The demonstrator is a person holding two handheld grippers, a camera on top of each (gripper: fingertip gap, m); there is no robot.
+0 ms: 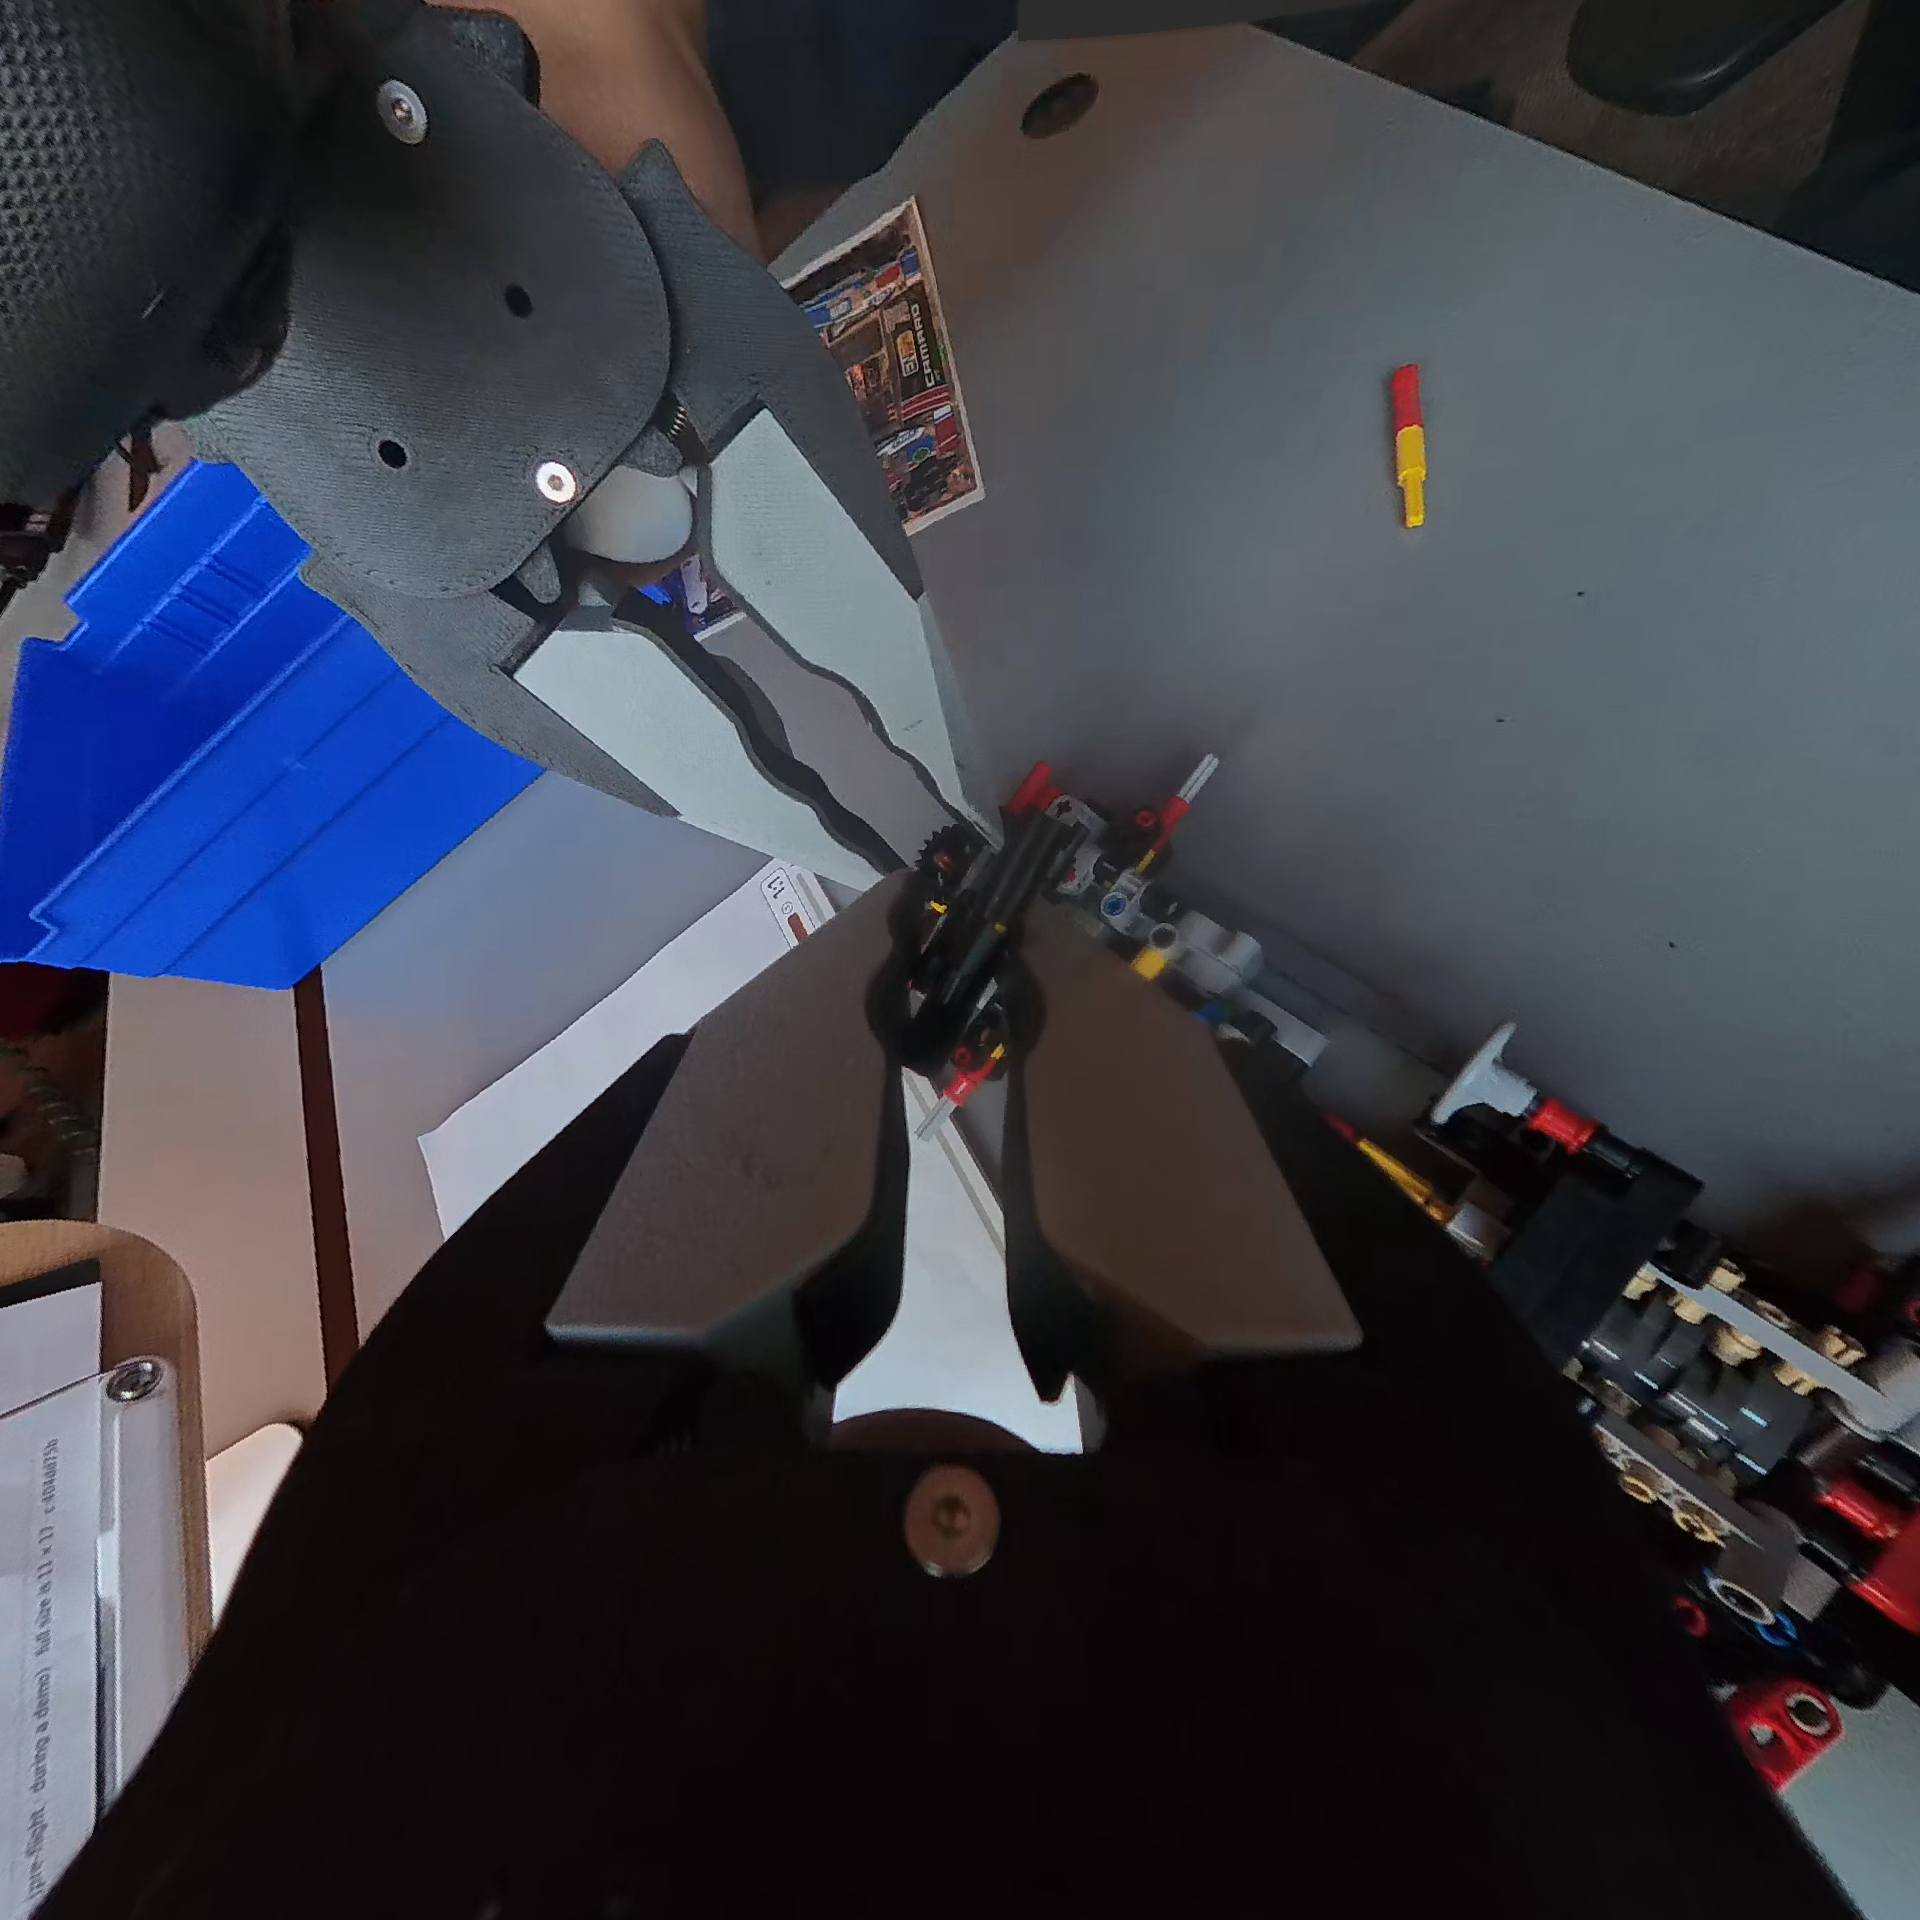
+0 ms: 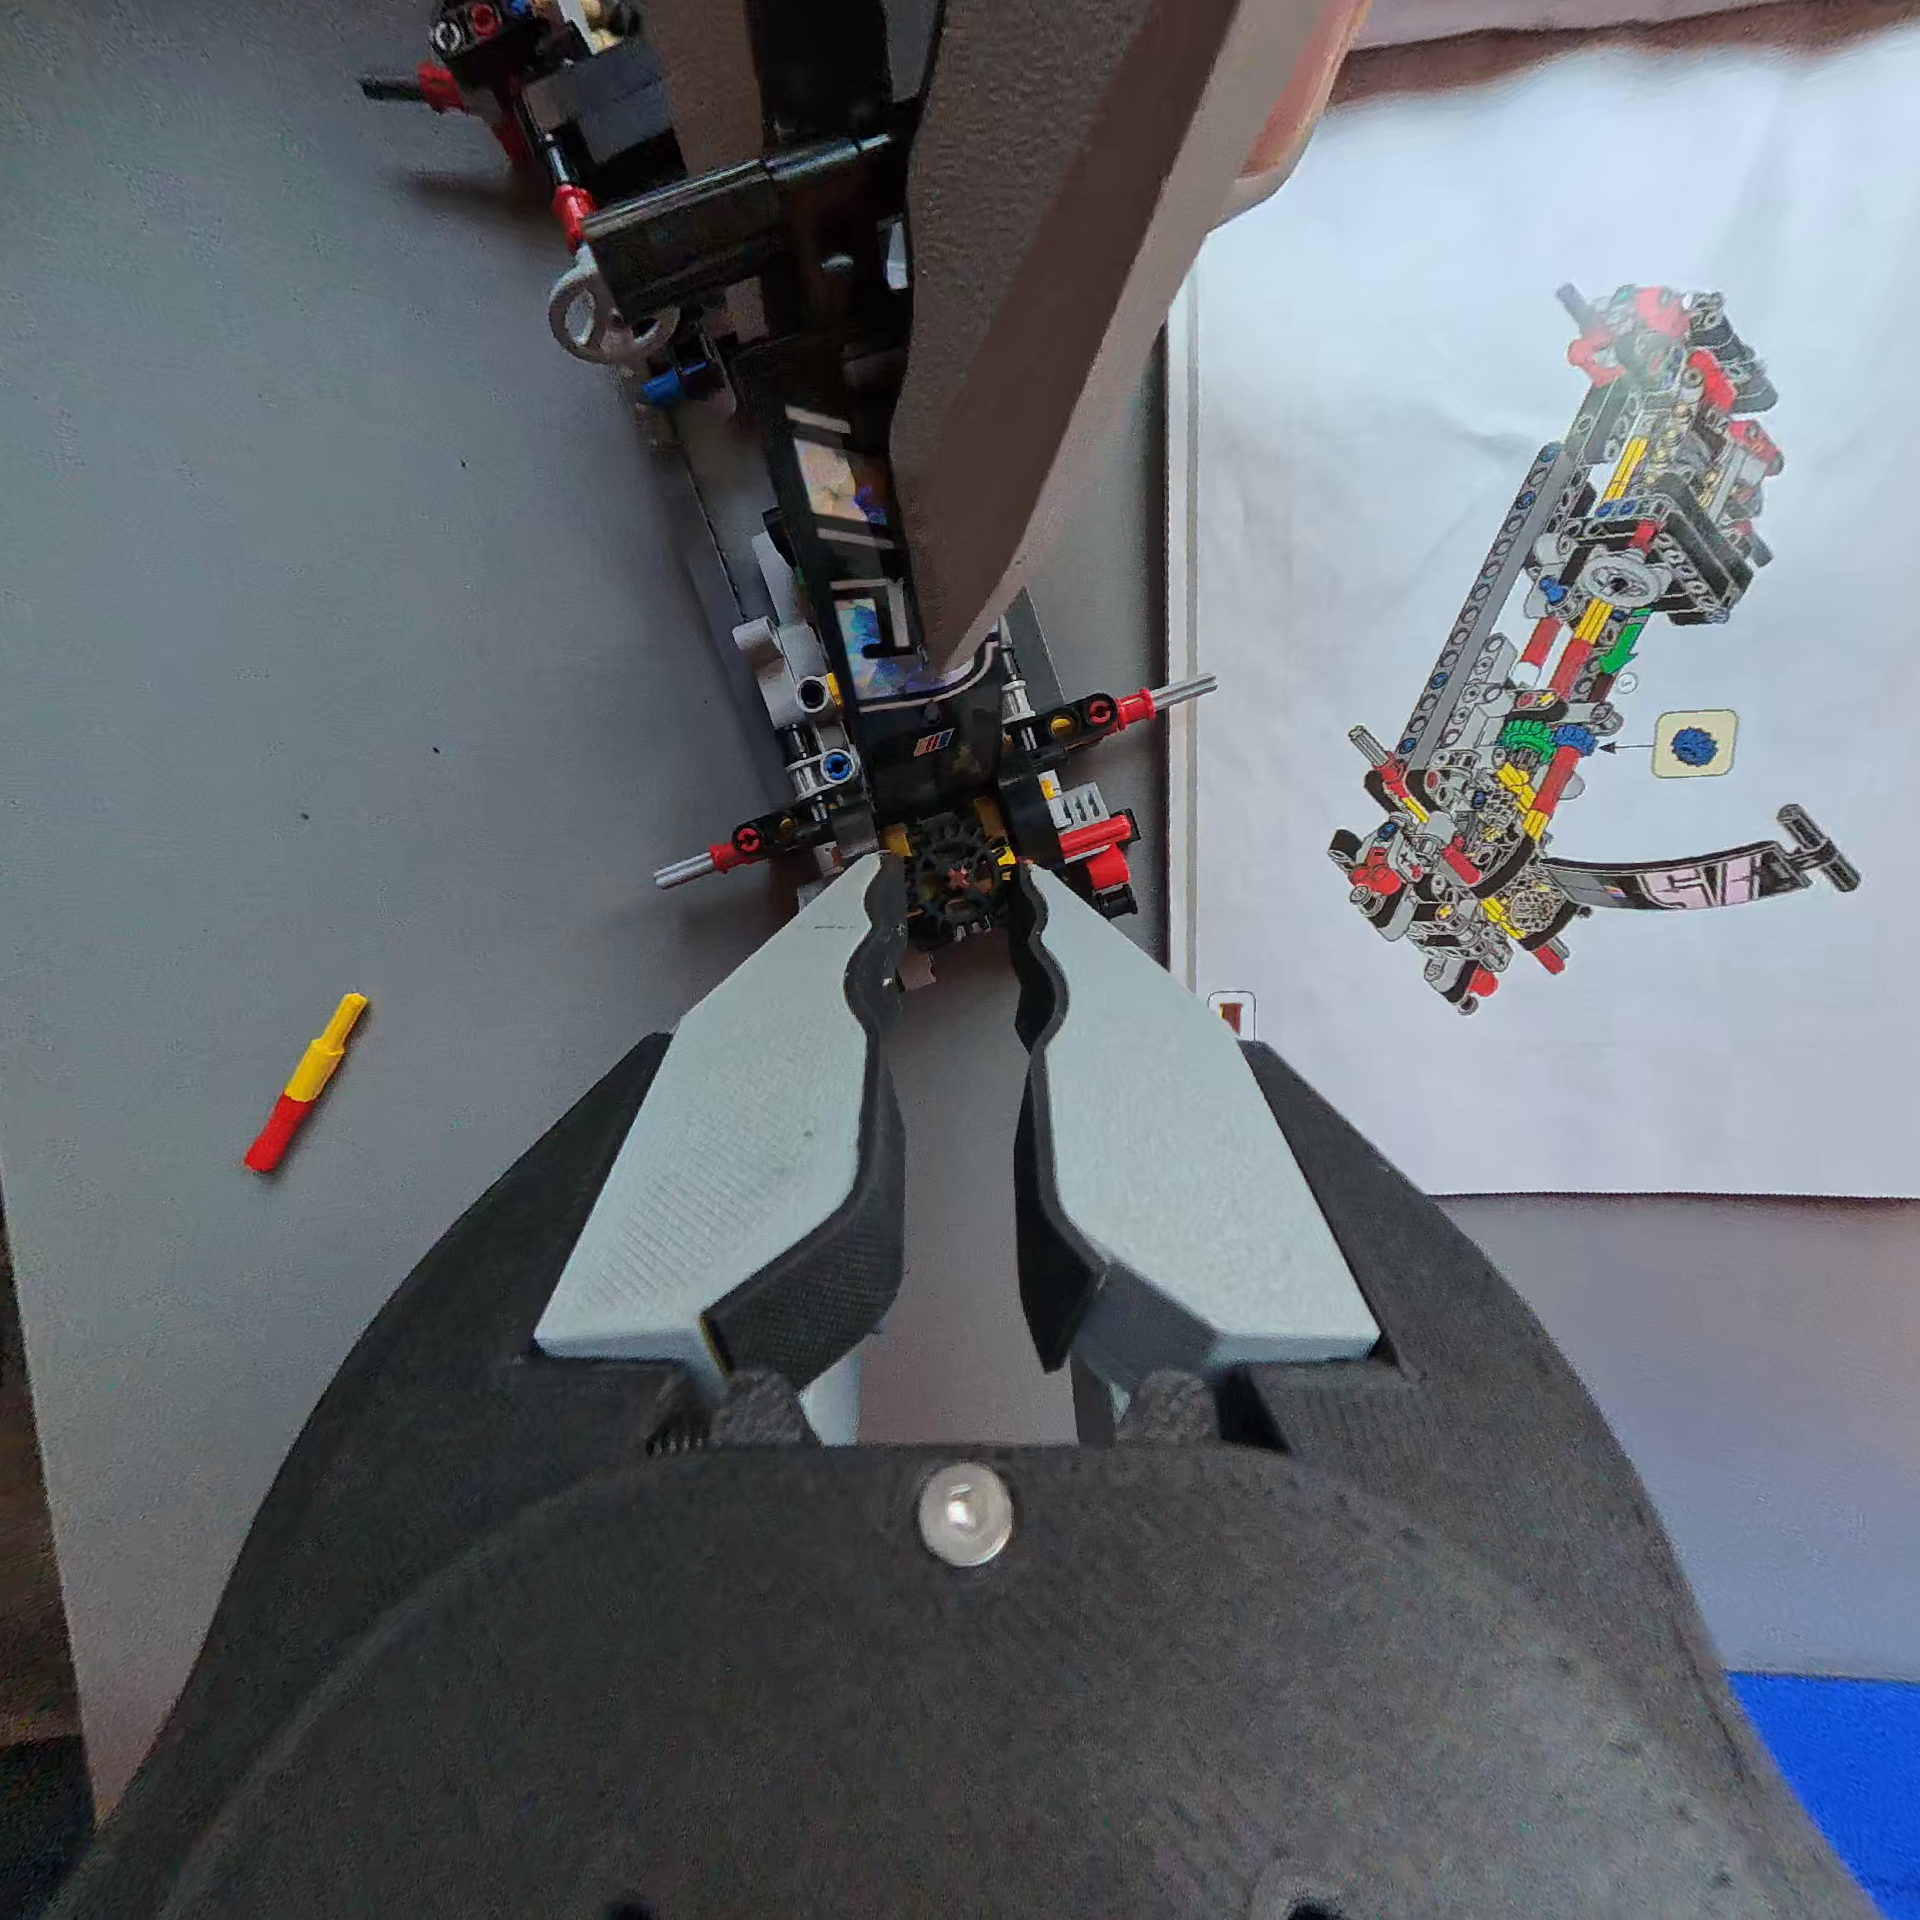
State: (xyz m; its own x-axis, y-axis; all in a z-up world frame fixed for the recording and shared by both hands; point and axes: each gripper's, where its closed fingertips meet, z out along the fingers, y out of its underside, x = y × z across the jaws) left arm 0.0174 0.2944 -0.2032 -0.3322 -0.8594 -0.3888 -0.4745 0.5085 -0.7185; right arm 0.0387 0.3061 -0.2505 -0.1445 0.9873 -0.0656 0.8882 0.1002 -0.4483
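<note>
The left claw is closed on the dark front end of a long brick-built model, its two pads pressing the black beams from either side; the contact is in shadow, so the grip looks firm rather than certain. The right claw meets the same end from the opposite side, its jaws narrowly parted with the pads bearing on a black gear at the model's nose.

The model lies on the grey bench, running diagonally away from the right claw, with thin grey axles tipped in red sticking out on both flanks. Just beside it on one side is the edge of a white instruction sheet, which lies flat and takes up most of the bench there. On the other side the bench is open grey surface, broken only by a small red and yellow pin lying well apart from the model.

In the left wrist view a blue bin stands beyond the sheet, behind the right claw, and a printed card lies near the bench's far edge.
</note>
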